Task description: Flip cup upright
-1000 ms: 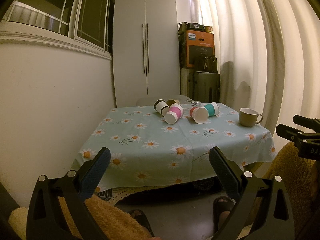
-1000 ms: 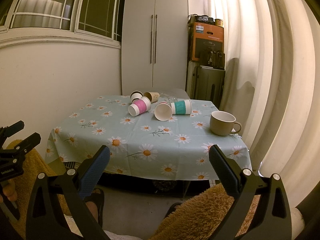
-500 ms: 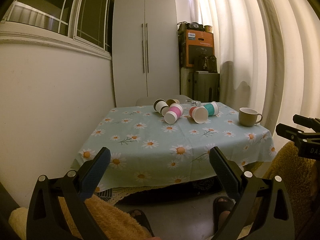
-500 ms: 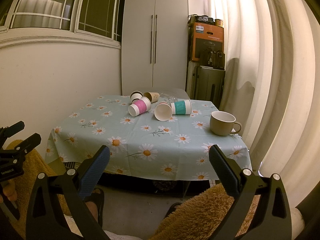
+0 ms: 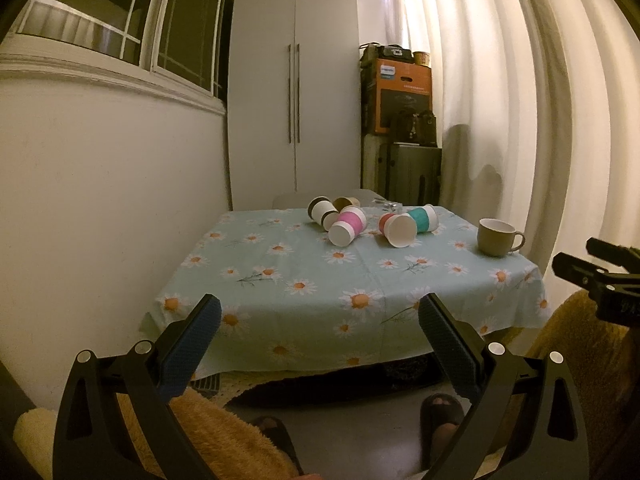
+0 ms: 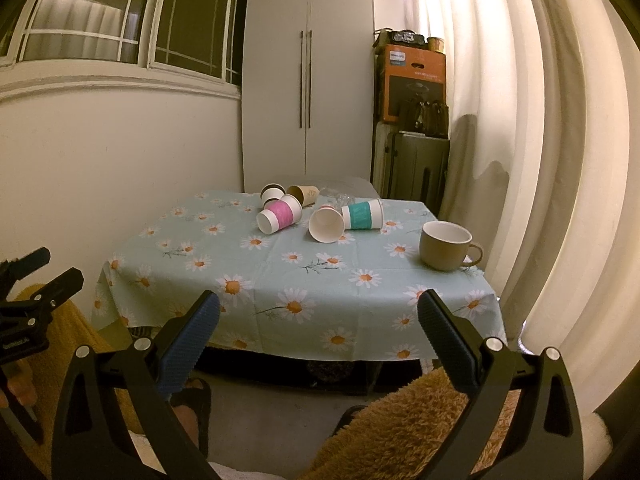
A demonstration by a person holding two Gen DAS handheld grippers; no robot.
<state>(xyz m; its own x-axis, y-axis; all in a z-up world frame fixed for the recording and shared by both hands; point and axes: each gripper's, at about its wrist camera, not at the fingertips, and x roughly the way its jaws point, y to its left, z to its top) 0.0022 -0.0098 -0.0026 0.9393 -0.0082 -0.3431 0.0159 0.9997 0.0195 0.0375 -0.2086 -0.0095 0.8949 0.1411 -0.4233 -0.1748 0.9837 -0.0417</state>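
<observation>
Nothing moved since earlier frames: left tongs (image 5: 320,320) and right tongs (image 6: 319,318) stay spread wide, holding nothing, short of desk (image 6: 320,292) near edge. Right view alone shows inside of mug (image 6: 444,245) near right edge: looks empty. Tipped paper cups (image 5: 347,224) lie by far edge, some half hidden.
</observation>
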